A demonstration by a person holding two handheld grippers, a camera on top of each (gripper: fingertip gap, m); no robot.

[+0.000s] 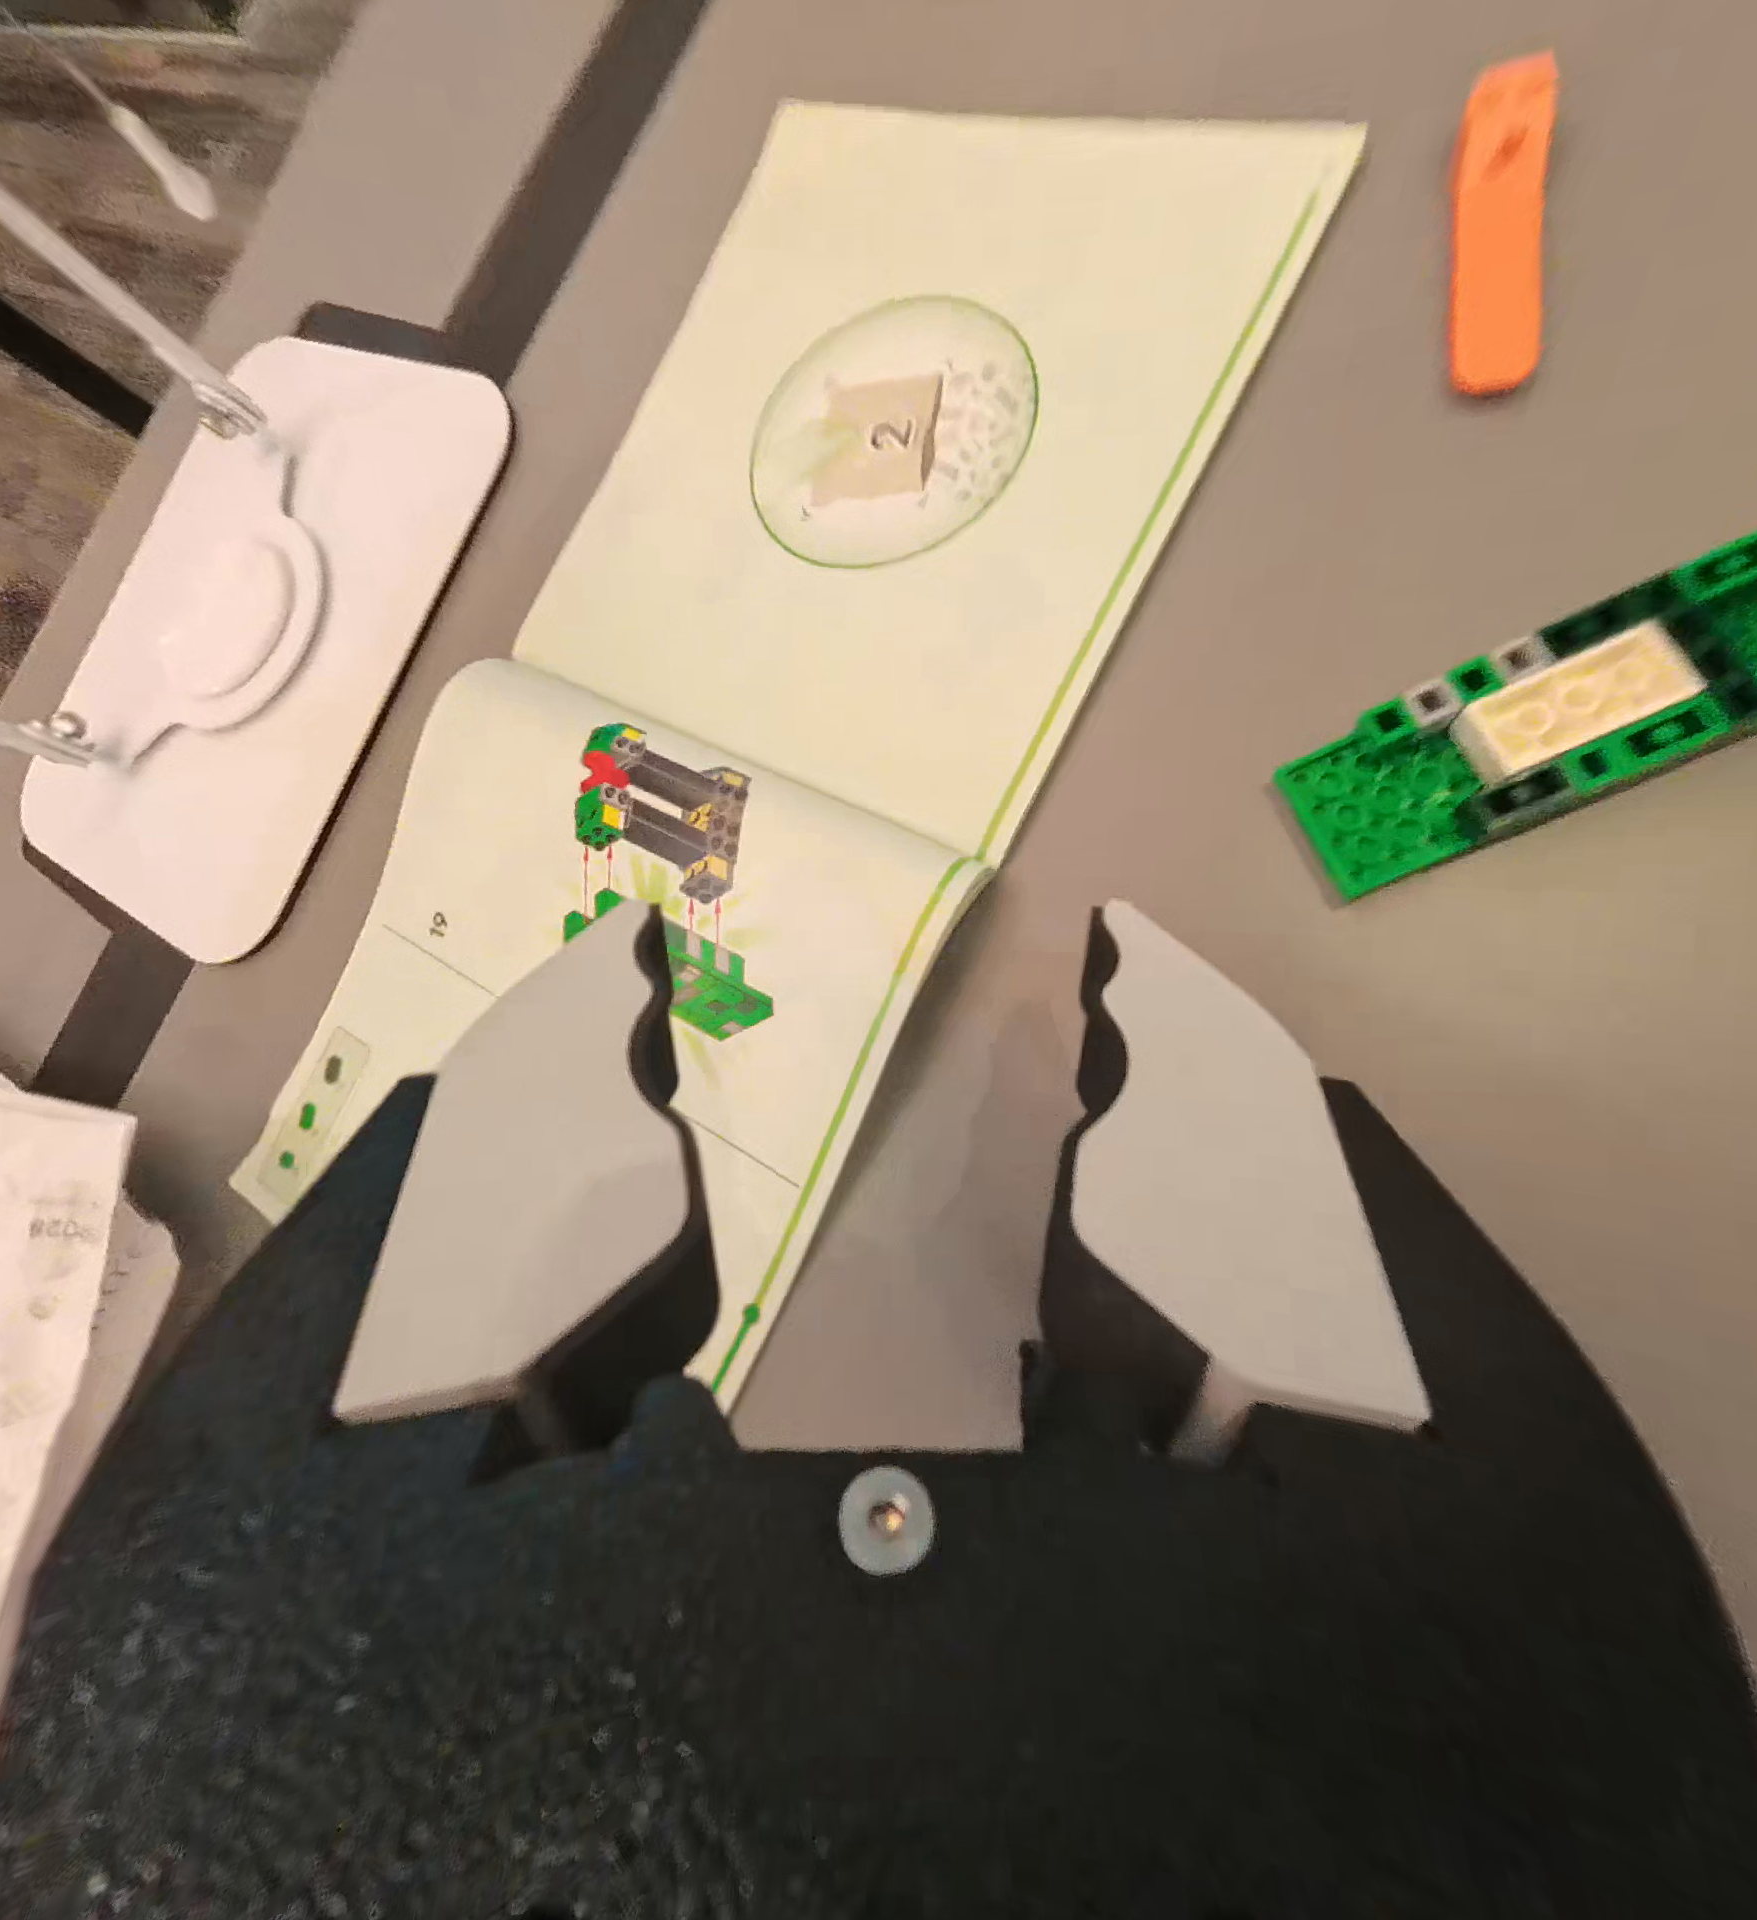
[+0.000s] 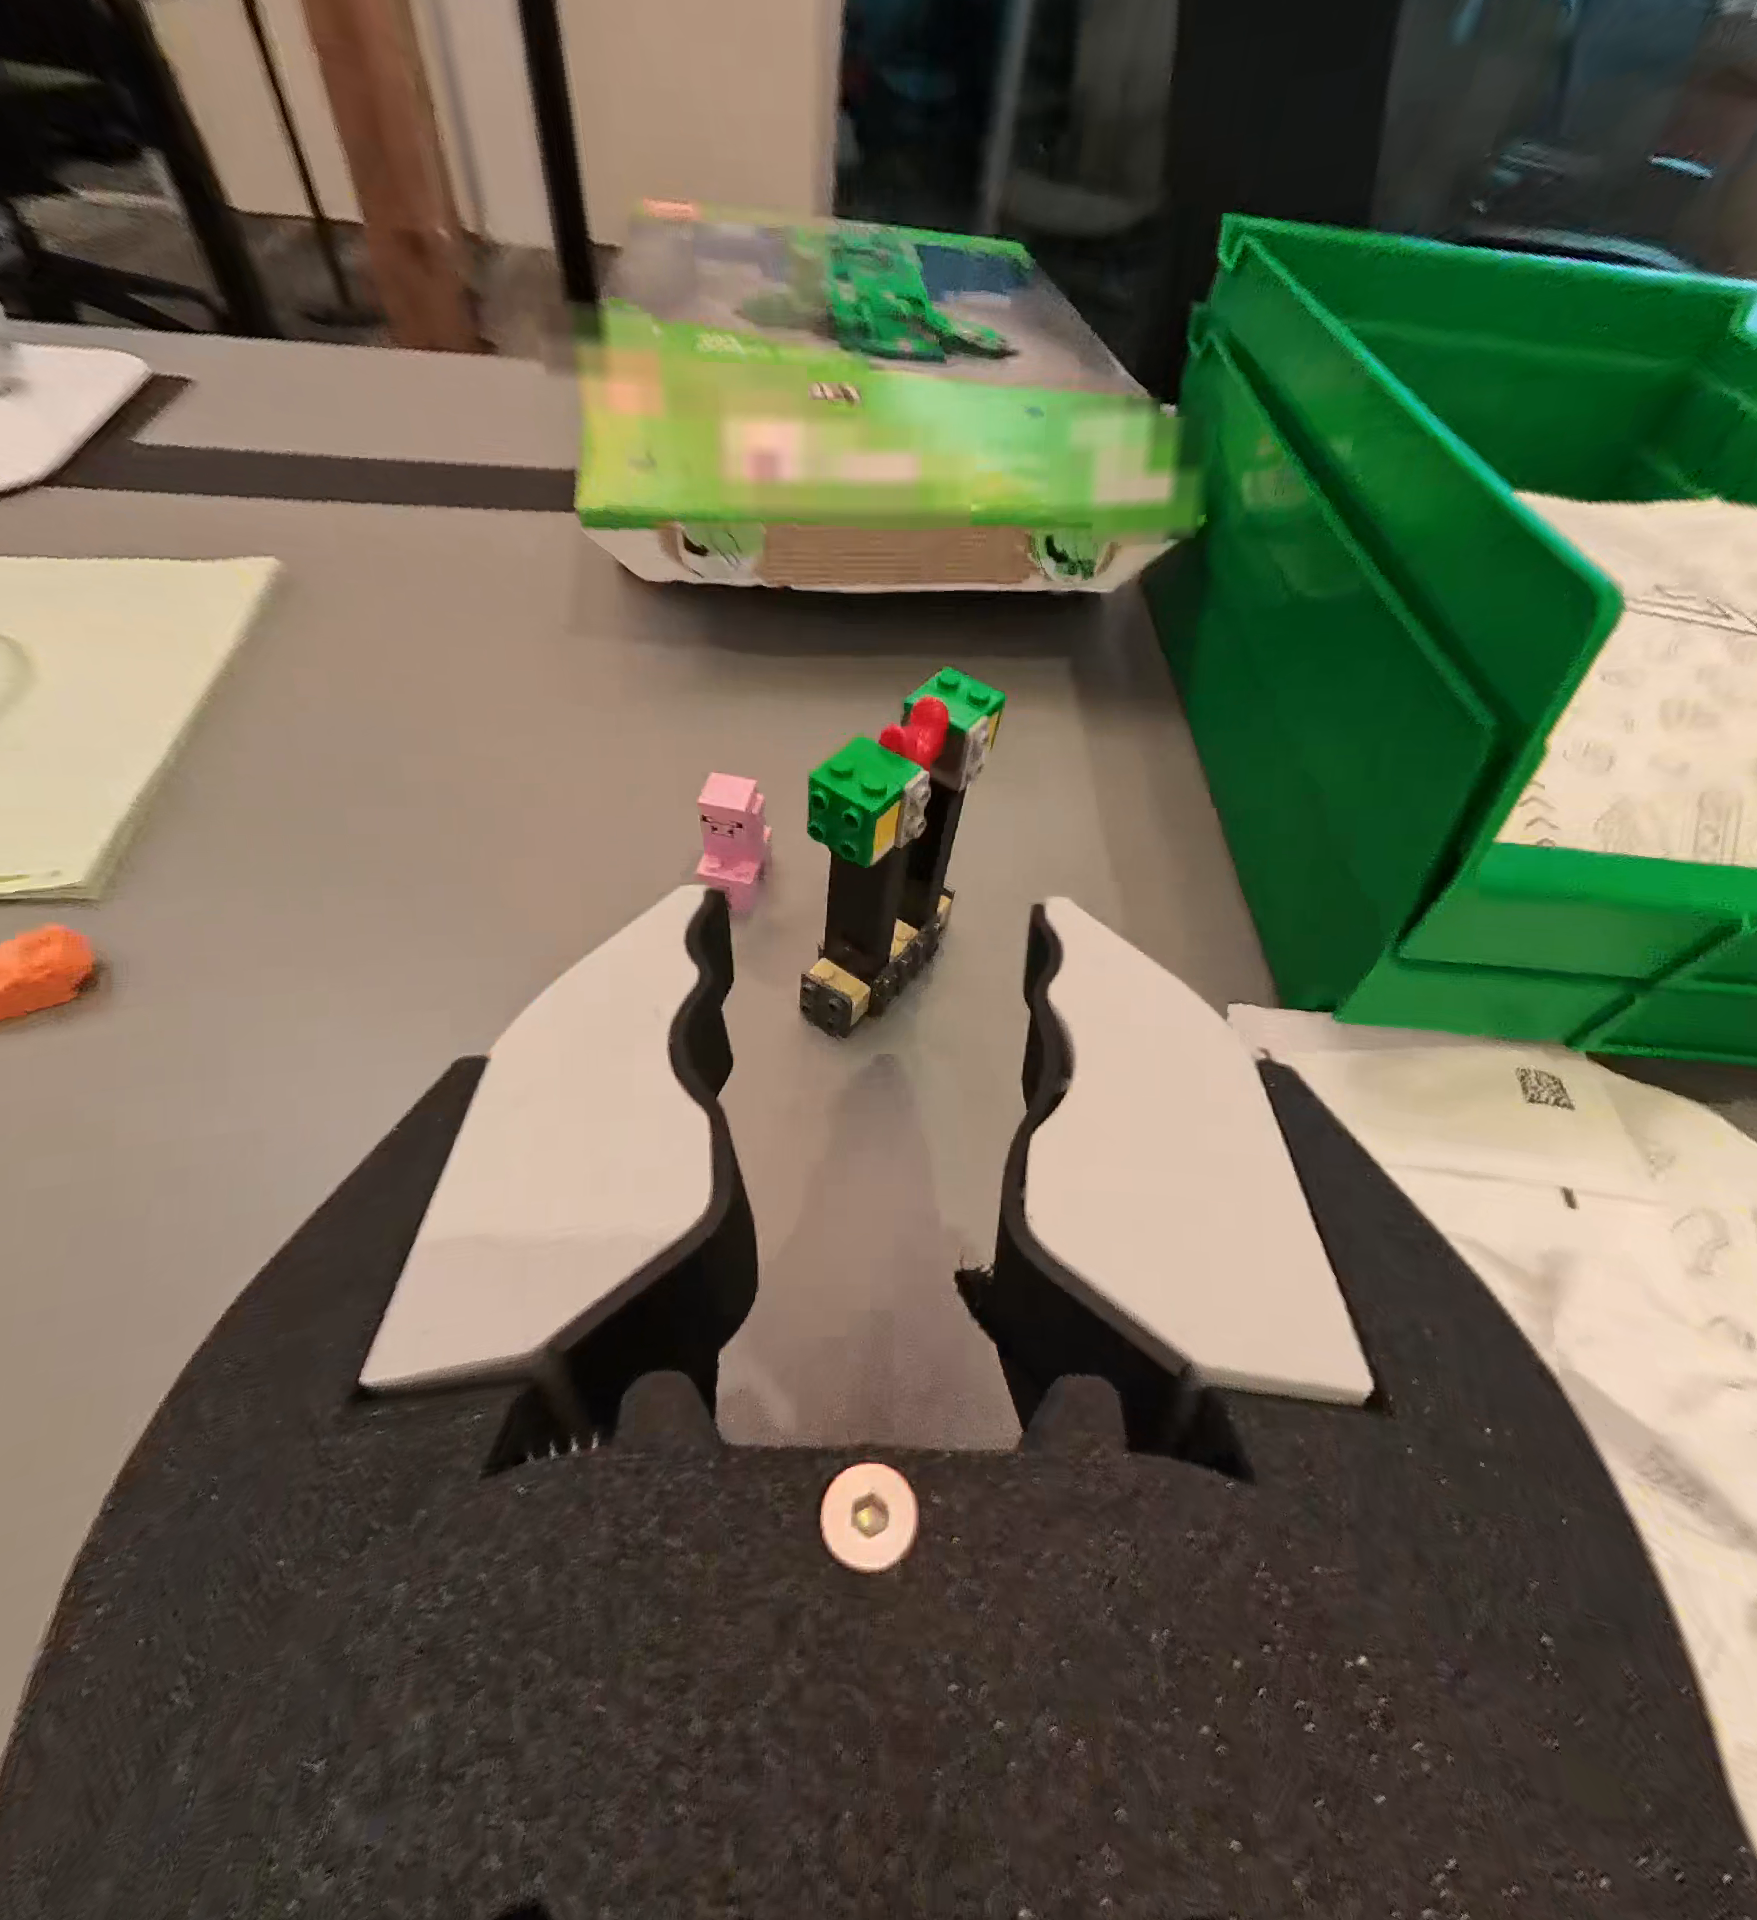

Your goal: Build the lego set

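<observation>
In the left wrist view my left gripper (image 1: pixel 879 914) is open and empty, hovering over the lower edge of the open instruction booklet (image 1: pixel 915 499). A flat green lego base with a white brick on it (image 1: pixel 1570 717) lies on the grey table to the right. In the right wrist view my right gripper (image 2: pixel 879 904) is open and empty, just short of an upright lego assembly (image 2: pixel 895 842) of two black columns topped by green bricks with a red piece between them. A small pink lego figure (image 2: pixel 736 836) stands just left of the assembly.
An orange brick separator (image 1: pixel 1497 223) lies beyond the base; it also shows in the right wrist view (image 2: pixel 6 982). The lego box (image 2: pixel 874 416) and a green bin (image 2: pixel 1425 623) with paper bags stand behind. Paper bags (image 2: pixel 1632 1299) lie right. A white stand base (image 1: pixel 261 644) sits left. My right fingertips sit around 45 cm from my left ones. Left tips and right tips are each some 20 cm from the orange brick separator (image 1: pixel 1497 223).
</observation>
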